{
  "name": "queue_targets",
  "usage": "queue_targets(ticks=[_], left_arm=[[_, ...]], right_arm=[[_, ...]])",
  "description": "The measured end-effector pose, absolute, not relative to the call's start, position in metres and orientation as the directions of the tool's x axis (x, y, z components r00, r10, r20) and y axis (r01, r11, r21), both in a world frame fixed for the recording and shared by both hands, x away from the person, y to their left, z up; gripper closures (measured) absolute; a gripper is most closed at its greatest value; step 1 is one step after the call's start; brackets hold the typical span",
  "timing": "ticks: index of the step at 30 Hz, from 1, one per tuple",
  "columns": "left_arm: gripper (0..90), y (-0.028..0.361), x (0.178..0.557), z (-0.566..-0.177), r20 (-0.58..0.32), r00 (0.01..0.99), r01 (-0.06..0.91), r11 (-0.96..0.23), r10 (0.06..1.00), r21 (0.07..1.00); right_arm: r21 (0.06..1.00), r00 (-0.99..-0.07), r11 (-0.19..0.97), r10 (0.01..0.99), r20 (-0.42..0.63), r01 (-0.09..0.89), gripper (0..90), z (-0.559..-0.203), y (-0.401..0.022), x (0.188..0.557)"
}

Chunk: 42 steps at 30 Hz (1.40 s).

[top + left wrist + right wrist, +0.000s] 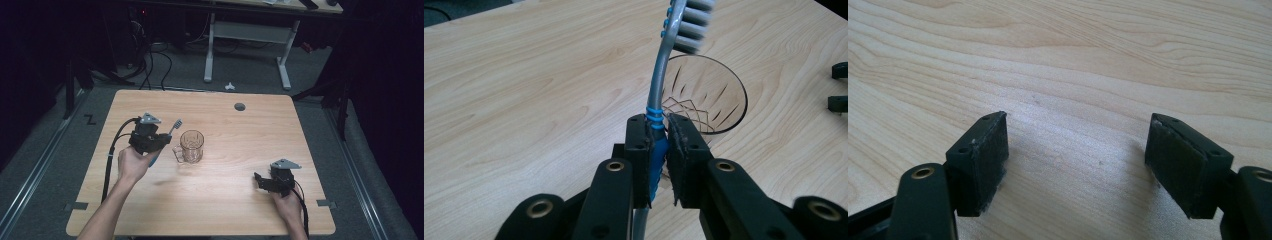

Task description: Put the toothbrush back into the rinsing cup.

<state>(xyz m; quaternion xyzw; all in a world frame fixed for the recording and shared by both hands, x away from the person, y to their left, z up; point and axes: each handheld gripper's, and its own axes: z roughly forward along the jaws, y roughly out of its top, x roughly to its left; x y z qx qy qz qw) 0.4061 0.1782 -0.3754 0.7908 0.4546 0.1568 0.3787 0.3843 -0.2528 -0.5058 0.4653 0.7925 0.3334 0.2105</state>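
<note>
fingers (639,150) pinching toothbrush (659,95), glass mug (724,100) just beyond

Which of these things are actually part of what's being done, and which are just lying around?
In use:
- toothbrush, clamped in the left tongs
- glass mug beside it

Lying about:
- right tongs, open over bare table
- white desk beyond
- floor cables

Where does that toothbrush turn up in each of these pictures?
High view: the toothbrush is left of centre, clamped in the left gripper, bristle head poking up and right, beside the glass mug.
Left gripper view: it rises through the middle between the shut jaws, head at the top edge, with the mug just behind.
Right gripper view: open jaws over bare wooden table.
Shared landmark: the mug.
</note>
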Motion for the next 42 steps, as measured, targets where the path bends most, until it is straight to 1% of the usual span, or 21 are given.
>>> queue_targets(ticks=[6,11,16,19,29,34,42], left_arm=[[80.1,0.173,0.408,-0.370,-0.107,0.551,0.582,-0.289,0.828,0.760],[80.1,0.169,0.411,-0.363,-0.139,0.557,0.566,-0.252,0.819,0.785],[80.2,0.165,0.413,-0.361,-0.142,0.565,0.552,-0.244,0.813,0.797],[80.2,0.160,0.414,-0.361,-0.119,0.579,0.537,-0.267,0.807,0.800],[80.2,0.156,0.417,-0.357,-0.124,0.593,0.511,-0.252,0.796,0.822],[80.1,0.153,0.419,-0.357,-0.113,0.599,0.500,-0.260,0.793,0.826],[80.2,0.151,0.424,-0.355,-0.150,0.609,0.489,-0.219,0.779,0.844]], right_arm=[[0.724,-0.478,0.345,0.878,-0.024,0.597,25.5,-0.506,-0.253,0.384],[0.724,-0.479,0.346,0.878,-0.024,0.597,25.5,-0.506,-0.253,0.384],[0.724,-0.479,0.346,0.877,-0.025,0.597,25.5,-0.506,-0.253,0.384],[0.724,-0.479,0.346,0.877,-0.025,0.597,25.5,-0.506,-0.253,0.384],[0.724,-0.478,0.346,0.878,-0.024,0.597,25.5,-0.506,-0.253,0.384],[0.724,-0.478,0.345,0.878,-0.024,0.597,25.5,-0.506,-0.253,0.384],[0.724,-0.479,0.346,0.878,-0.025,0.597,25.5,-0.506,-0.253,0.384]])
